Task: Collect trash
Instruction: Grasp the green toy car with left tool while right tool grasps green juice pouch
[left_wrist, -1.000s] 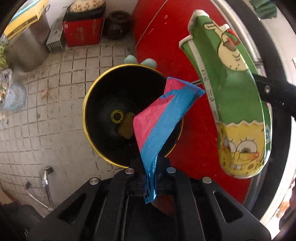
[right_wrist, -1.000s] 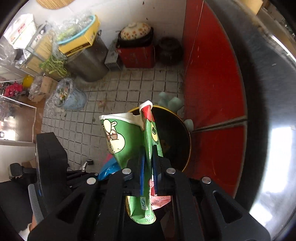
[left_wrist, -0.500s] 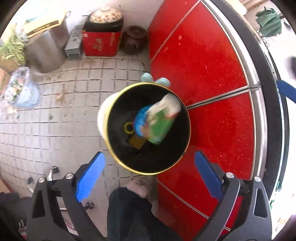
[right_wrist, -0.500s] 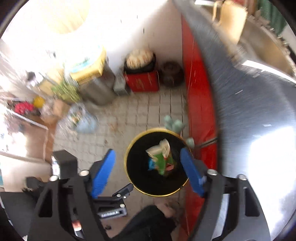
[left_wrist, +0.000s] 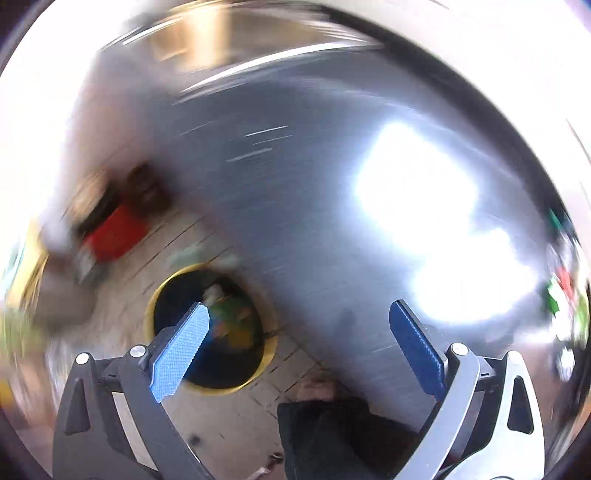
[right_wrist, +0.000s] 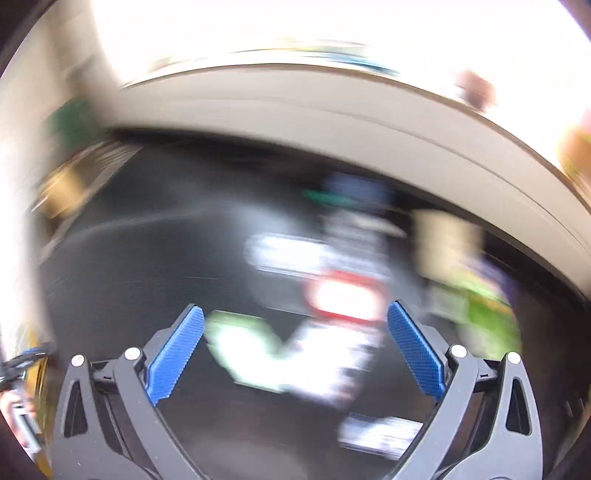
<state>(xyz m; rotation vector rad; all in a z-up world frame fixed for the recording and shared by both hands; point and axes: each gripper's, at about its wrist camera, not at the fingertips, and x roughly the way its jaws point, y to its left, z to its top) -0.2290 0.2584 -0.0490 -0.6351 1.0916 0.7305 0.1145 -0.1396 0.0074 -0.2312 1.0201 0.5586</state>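
Observation:
Both views are motion-blurred. In the left wrist view my left gripper (left_wrist: 297, 325) is open and empty, high above the black bin with a yellow rim (left_wrist: 155, 310) on the tiled floor; the green wrapper and other trash (left_wrist: 231, 317) lie inside it. In the right wrist view my right gripper (right_wrist: 295, 332) is open and empty over a dark tabletop (right_wrist: 129, 266). Several blurred pieces of trash lie there: a white and green wrapper (right_wrist: 251, 350), a white and red packet (right_wrist: 343, 295) and a green packet (right_wrist: 480, 317).
A shiny steel tabletop (left_wrist: 332, 184) fills most of the left wrist view, with the person's dark leg (left_wrist: 332, 435) below it. A red box (left_wrist: 114, 236) stands on the floor beyond the bin. A pale wall edge (right_wrist: 332, 122) runs behind the dark tabletop.
Both grippers opened and dropped the pink-blue and green wrappers into the bin, then swung up and away. The left now sees the steel tabletop, the right faces more trash on a table.

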